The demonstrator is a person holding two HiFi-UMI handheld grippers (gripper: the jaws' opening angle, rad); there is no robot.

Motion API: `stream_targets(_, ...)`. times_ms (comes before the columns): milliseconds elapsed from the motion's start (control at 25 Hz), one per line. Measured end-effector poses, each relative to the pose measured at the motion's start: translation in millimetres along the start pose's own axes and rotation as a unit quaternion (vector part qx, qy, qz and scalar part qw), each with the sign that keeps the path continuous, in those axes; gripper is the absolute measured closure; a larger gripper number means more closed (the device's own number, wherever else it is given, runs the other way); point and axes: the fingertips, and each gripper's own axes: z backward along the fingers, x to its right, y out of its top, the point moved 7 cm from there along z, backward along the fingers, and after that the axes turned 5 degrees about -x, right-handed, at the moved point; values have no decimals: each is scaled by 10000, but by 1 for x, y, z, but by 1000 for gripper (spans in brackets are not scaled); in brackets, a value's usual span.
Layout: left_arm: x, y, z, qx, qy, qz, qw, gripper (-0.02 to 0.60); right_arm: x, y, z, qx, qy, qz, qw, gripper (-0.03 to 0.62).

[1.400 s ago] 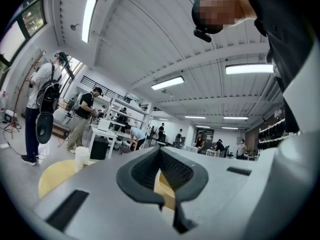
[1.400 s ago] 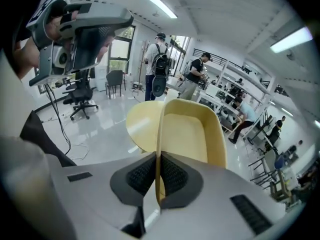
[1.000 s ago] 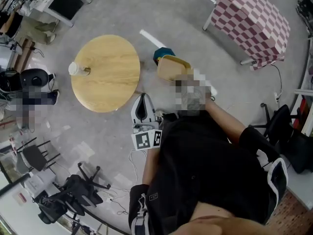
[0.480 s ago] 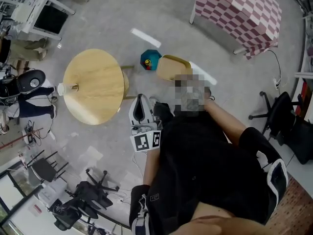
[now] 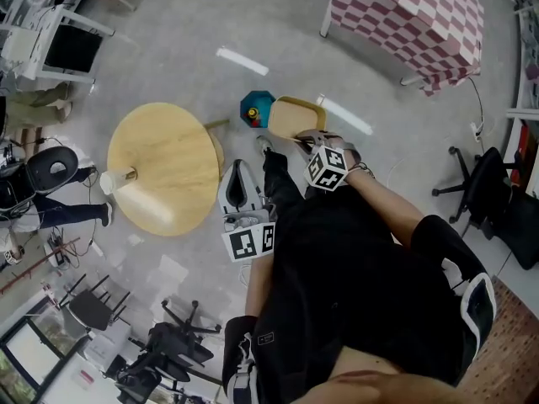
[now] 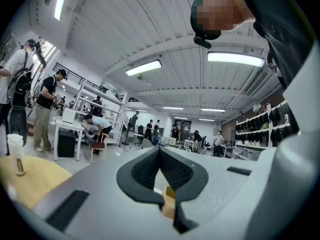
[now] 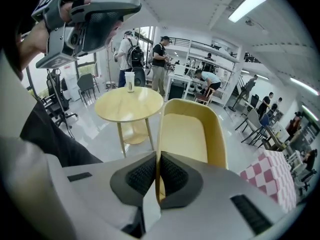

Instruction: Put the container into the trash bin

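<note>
A tan plastic container point(image 5: 296, 118) hangs over the floor, and my right gripper point(image 5: 305, 139) is shut on its rim. In the right gripper view the container point(image 7: 189, 132) stands on edge, with its rim pinched between the pads of that gripper point(image 7: 157, 173). The teal trash bin point(image 5: 254, 107) stands on the floor just left of the container, partly hidden by it. My left gripper point(image 5: 242, 173) is held level beside my body, shut with nothing in it; its pads meet in the left gripper view point(image 6: 159, 151).
A round wooden table point(image 5: 160, 168) with a paper cup point(image 5: 114, 181) stands left of the bin. A checked tablecloth point(image 5: 408, 15) covers a table at the top right. Office chairs point(image 5: 164, 343) stand at the bottom left, and another point(image 5: 484, 200) at the right. People stand by desks far off.
The person has walked on. In the head view the round table and the bin have slid left and down. The container stays in the right gripper, now right beside the bin.
</note>
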Motion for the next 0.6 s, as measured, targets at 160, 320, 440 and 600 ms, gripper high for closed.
stream_targets(160,-38,3,-40,-106,-58,94,9999,572,23,26,-38,-161,111,-72,9998,562)
stream_targets(320,-83,6,-81,-237,-89,178,9995,572,45,56,-88,-325,282,-196,9989,562)
stream_targets(440,-112,5,-107,-364,-122,200,9991,572,54,69,-130,-525,468,-343,9969,562)
stream_targets(600,-144,-1,-131,-520,-166,296,9981,572,58,74,-186,-865,745,-521,9921,562)
